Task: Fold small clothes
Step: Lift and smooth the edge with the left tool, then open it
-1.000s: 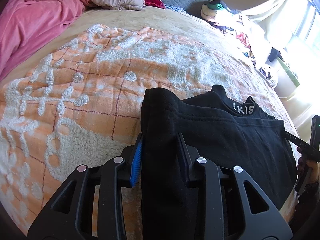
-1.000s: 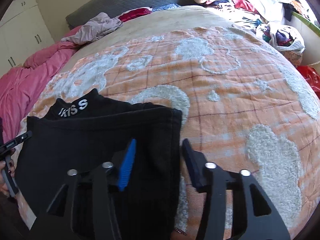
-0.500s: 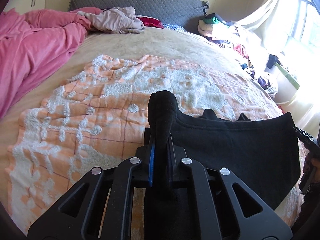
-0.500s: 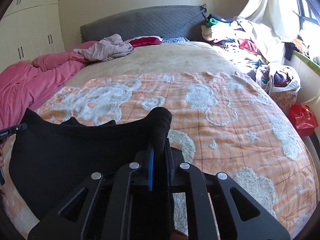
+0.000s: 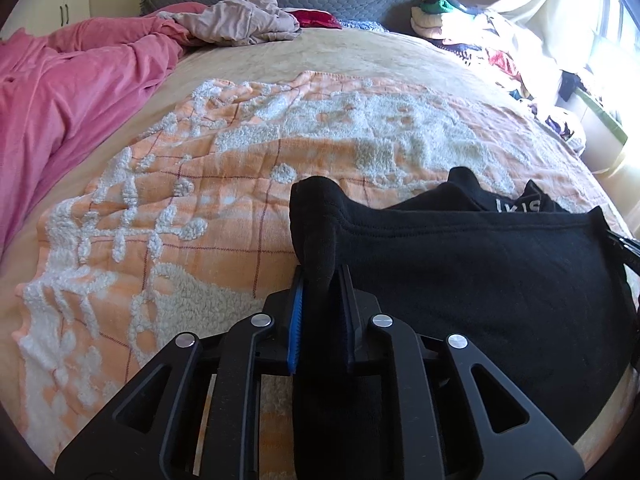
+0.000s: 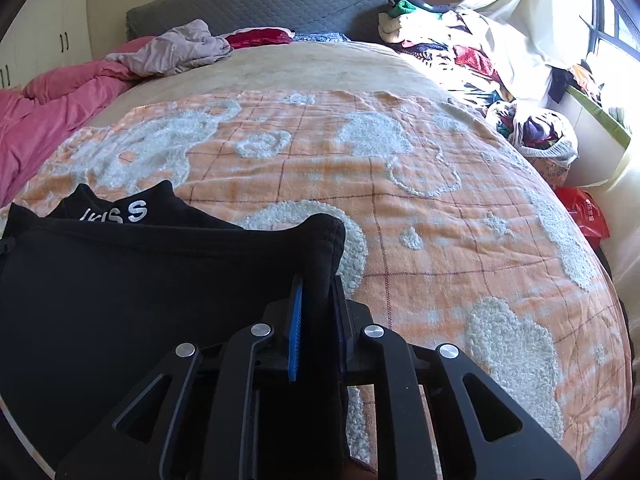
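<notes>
Fold is barely underway, by my read. The black garment (image 5: 472, 276) lies on the orange-and-white tufted blanket (image 5: 208, 184) near the bed's near edge, w/ both near corners pinched up. Left gripper (image 5: 320, 300) has its jaws easing apart a touch, yet the left corner of black cloth is clamped between the pads & bunches above them. Right gripper (image 6: 316, 304) same story: jaws opening slightly, right corner of the garment gripped & bunched. The hem between the two hangs taut-ish, raised off the blanket. The far part w/ white lettering (image 6: 134, 212) lies flat at abt 12 o'clock from the hem.

Done: both corners grasped, near edge lifted. Left: carry that edge over toward the lettered end, lay it down, smooth, prob a 2nd fold. No finished crease visible.

Around: pink duvet (image 5: 68, 92) at 10 o'clock in left wrist view, crumpled beige garment (image 5: 244, 16) at 11–12 o'clock by the grey headboard (image 6: 256, 0), clothes pile (image 6: 460, 52) at 1–2 o'clock along the window side, red bag (image 6: 584, 212) at 3 o'clock off the bed.

Nothing sits on the blanket ahead of the garment, so the fold path looks free. Main risk, imo: the loosening jaws let a corner slip.
</notes>
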`<state>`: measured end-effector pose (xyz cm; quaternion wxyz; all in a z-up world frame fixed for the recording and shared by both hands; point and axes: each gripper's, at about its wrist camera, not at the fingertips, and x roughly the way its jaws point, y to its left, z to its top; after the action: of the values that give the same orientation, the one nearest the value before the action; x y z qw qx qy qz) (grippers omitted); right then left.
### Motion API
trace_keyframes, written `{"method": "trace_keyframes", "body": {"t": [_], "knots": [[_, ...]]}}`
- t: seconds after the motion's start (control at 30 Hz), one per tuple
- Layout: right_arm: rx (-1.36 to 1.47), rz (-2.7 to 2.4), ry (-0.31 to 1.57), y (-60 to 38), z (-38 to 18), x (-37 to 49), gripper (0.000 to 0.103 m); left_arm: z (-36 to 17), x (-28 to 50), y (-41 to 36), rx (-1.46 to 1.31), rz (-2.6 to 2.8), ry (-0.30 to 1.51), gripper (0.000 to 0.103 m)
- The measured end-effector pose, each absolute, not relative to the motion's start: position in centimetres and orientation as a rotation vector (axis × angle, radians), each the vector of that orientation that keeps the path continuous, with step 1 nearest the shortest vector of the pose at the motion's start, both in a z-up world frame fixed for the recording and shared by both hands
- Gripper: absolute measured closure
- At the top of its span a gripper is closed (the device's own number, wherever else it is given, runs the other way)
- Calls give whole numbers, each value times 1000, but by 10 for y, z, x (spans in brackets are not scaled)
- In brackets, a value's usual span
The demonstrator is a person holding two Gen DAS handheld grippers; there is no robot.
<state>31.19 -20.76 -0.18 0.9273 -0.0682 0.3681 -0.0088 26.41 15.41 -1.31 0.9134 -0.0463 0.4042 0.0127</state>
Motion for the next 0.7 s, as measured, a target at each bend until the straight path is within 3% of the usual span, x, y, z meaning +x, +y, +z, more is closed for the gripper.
{"method": "trace_keyframes", "body": {"t": [0.17,0.27,0.37,0.57,0.7], "knots": [[-191,-55,748,-202,-3,307,75,-12,259,154,-99,44,850,84],[-175,-89,755,-206,0,305,51,-11,257,151,-91,47,860,75],[-157,-83,753,-207,4,301,50,-11,254,152,-101,49,869,69],[-159,-55,697,-191,23,282,26,-5,249,157,-118,54,875,54],[-165,40,651,-165,37,265,17,2,246,159,-118,60,865,45]]}}
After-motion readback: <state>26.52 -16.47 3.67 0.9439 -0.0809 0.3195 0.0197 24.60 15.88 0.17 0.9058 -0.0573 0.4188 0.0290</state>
